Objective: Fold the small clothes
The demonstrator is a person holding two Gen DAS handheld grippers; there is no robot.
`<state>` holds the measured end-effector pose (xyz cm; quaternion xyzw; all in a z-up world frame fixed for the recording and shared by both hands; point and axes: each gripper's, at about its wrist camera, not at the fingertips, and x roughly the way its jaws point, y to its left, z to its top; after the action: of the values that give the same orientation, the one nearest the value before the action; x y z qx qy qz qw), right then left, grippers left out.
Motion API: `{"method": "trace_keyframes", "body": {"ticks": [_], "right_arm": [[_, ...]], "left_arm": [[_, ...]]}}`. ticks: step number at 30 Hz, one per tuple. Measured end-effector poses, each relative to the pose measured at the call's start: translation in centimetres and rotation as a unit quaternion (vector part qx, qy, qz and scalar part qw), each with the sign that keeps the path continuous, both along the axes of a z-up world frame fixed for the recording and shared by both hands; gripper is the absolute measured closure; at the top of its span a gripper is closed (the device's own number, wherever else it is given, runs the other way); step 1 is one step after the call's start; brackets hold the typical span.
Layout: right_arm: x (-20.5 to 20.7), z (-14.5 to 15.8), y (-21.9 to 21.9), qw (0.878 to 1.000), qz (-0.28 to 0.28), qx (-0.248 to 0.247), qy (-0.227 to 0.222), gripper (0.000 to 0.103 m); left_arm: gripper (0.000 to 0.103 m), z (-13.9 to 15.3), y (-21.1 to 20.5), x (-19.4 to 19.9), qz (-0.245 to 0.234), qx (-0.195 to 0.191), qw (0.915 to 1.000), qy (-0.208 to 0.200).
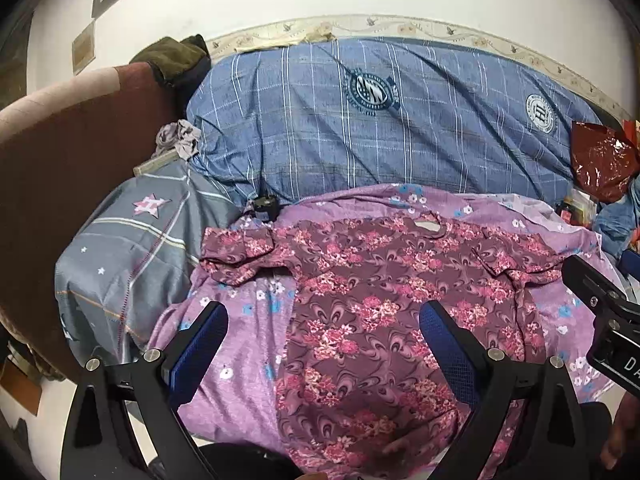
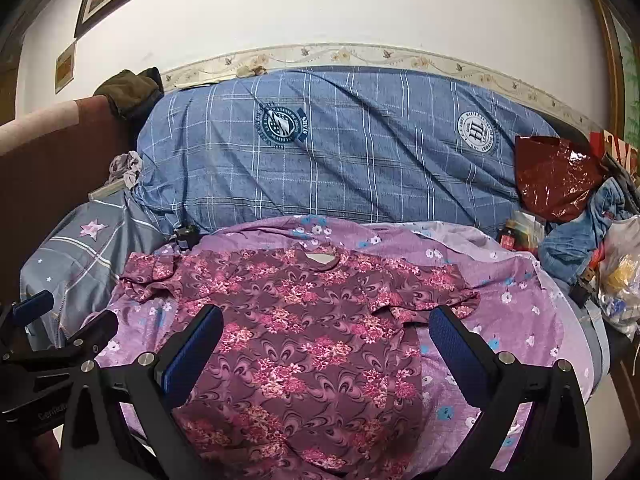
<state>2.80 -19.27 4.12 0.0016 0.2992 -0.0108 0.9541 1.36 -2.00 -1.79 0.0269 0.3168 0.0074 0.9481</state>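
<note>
A small maroon top with pink flowers [image 1: 380,300] lies spread flat on a lilac flowered sheet [image 1: 240,360], neck away from me, both short sleeves out to the sides. It also shows in the right wrist view [image 2: 300,320]. My left gripper [image 1: 324,320] is open and empty, hovering over the top's lower left part. My right gripper [image 2: 326,320] is open and empty over the top's lower right part; its body shows at the right edge of the left wrist view [image 1: 608,320].
A large blue checked bundle [image 1: 380,120] lies behind the sheet. A grey striped pillow [image 1: 132,260] sits at the left by the brown sofa arm [image 1: 60,160]. A red plastic bag [image 2: 556,176], denim and other clutter lie at the right.
</note>
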Motion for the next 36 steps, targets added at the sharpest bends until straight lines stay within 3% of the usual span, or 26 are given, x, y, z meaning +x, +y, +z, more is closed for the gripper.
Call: {"method": "trace_keyframes", "body": {"ticks": [9, 15, 20, 22, 23, 25, 28, 31, 33, 36], "right_arm": [[4.4, -4.2, -2.7, 0.999, -0.029, -0.010, 0.042, 0.001], [10.3, -8.9, -8.3, 0.993, -0.073, -0.038, 0.087, 0.001], [14.4, -11.7, -17.1, 0.989, -0.101, 0.031, 0.106, 0.007], [15.8, -12.5, -19.7, 0.987, -0.090, 0.070, 0.112, 0.014], [16.3, -12.9, -20.2, 0.986, -0.086, 0.082, 0.115, 0.018], [17.6, -13.5, -20.7, 0.985, -0.076, 0.096, 0.124, 0.018], [19.5, -14.5, -20.3, 0.984, -0.079, 0.084, 0.137, 0.022], [20.3, -16.0, -21.7, 0.974, -0.107, 0.138, 0.148, 0.027], [20.3, -16.1, -21.1, 0.973, -0.075, 0.163, 0.143, 0.026], [20.9, -15.8, -17.9, 0.981, -0.027, 0.133, 0.141, 0.027]], "left_arm": [[0.006, -5.7, -0.3, 8.0, 0.032, -0.025, 0.9963, 0.076], [0.006, -9.7, -2.1, 16.5, 0.041, 0.004, 0.9953, 0.088], [0.006, -13.0, -3.7, 23.7, 0.049, 0.021, 0.9966, 0.063], [0.006, -15.0, -3.8, 25.5, 0.050, 0.028, 0.9950, 0.082], [0.006, -16.8, -3.8, 26.7, 0.049, 0.033, 0.9920, 0.111], [0.004, -18.5, -3.7, 27.6, 0.047, 0.032, 0.9894, 0.134], [0.003, -19.0, -3.0, 28.5, 0.051, 0.000, 0.9903, 0.129], [0.000, -19.6, -2.1, 28.0, 0.055, -0.032, 0.9918, 0.111], [0.000, -19.7, -2.5, 27.9, 0.055, -0.013, 0.9932, 0.102], [0.000, -19.8, -2.7, 27.8, 0.061, -0.008, 0.9929, 0.102]]}}
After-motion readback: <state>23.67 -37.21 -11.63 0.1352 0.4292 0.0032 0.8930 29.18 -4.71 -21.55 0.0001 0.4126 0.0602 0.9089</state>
